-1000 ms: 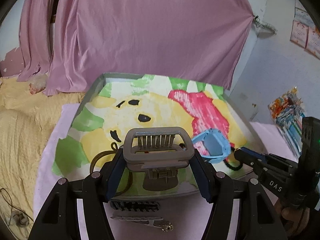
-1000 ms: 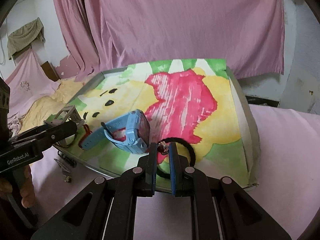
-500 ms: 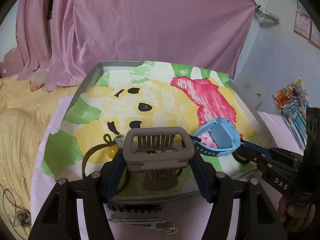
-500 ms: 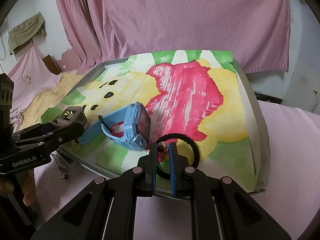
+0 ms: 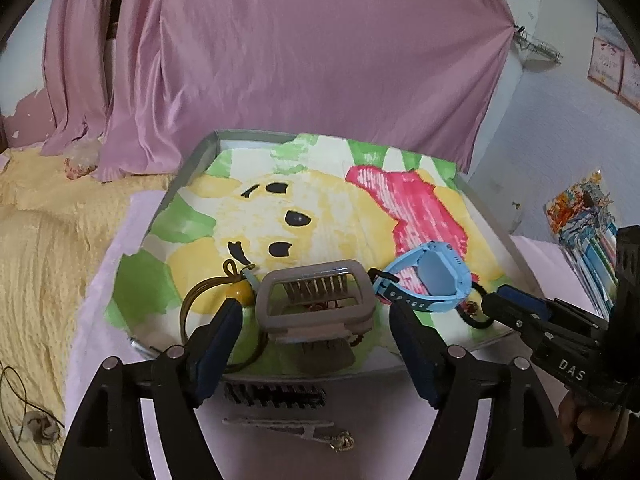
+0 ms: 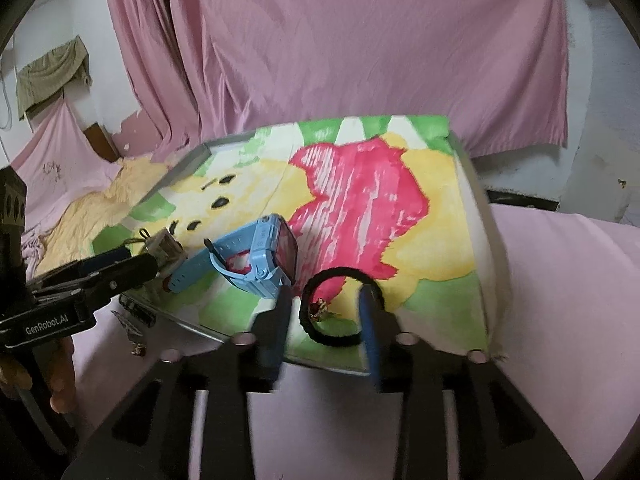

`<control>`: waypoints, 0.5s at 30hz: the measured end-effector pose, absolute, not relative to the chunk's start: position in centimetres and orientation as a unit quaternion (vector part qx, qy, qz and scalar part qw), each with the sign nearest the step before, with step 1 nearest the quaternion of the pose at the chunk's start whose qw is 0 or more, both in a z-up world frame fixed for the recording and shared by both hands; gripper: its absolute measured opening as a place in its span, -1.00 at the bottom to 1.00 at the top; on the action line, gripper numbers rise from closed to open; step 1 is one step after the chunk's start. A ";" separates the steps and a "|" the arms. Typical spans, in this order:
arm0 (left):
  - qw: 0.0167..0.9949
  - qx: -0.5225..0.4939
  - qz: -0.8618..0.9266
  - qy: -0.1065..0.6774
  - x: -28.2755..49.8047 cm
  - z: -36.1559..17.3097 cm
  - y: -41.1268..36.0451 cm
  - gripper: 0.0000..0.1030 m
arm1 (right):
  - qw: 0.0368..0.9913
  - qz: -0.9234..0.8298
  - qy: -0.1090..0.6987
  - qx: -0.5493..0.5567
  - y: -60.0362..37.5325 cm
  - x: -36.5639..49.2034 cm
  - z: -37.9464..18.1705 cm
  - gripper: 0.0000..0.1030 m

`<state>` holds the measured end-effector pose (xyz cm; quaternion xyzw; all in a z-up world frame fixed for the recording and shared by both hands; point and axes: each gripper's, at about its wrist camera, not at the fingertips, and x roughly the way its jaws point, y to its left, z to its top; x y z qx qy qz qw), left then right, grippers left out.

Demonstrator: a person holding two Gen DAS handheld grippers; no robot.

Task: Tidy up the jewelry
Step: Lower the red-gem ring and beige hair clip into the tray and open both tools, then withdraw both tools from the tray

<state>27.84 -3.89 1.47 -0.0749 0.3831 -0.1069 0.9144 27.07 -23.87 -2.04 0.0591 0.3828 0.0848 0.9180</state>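
Observation:
A grey claw clip [image 5: 316, 304] lies at the near edge of the tray [image 5: 200, 156], which is lined with a bear-print cloth. My left gripper [image 5: 316, 310] is open around the clip, with a gap on each side. A blue smartwatch [image 5: 432, 280] stands on its strap to the right. In the right wrist view my right gripper [image 6: 325, 294] is open, its fingers either side of a black hair tie [image 6: 336, 339] with a small charm [image 6: 318, 308]. The tie lies on the tray [image 6: 476, 184] beside the watch [image 6: 264, 264].
A brown cord with a yellow bead [image 5: 238, 294] lies left of the clip. On the pink cloth in front of the tray are a black comb clip [image 5: 276, 394] and a metal hair clip [image 5: 288, 428]. A yellow blanket [image 5: 40, 260] is at left, colourful packets [image 5: 584, 220] at right.
Both grippers have opened. The left one has let go of the claw clip, which now rests on the tray. The right one has let go of the hair tie's charm.

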 end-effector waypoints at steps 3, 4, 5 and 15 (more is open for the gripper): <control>0.922 -0.077 -0.108 0.363 26.9 2.0 -3.7 0.54 | 0.928 0.080 0.357 0.066 -24.3 25.8 -1.2 -0.22; 0.924 -0.078 -0.108 0.358 26.6 2.1 -3.7 0.58 | 0.931 0.079 0.349 0.069 -24.5 25.4 -1.0 -0.07; 0.926 -0.079 -0.108 0.352 26.3 2.3 -3.6 0.62 | 0.935 0.076 0.340 0.069 -24.6 24.9 -0.7 0.04; 0.952 -0.089 -0.093 0.277 22.2 3.8 -2.7 0.95 | 0.961 0.055 0.264 0.055 -25.1 20.1 1.4 0.72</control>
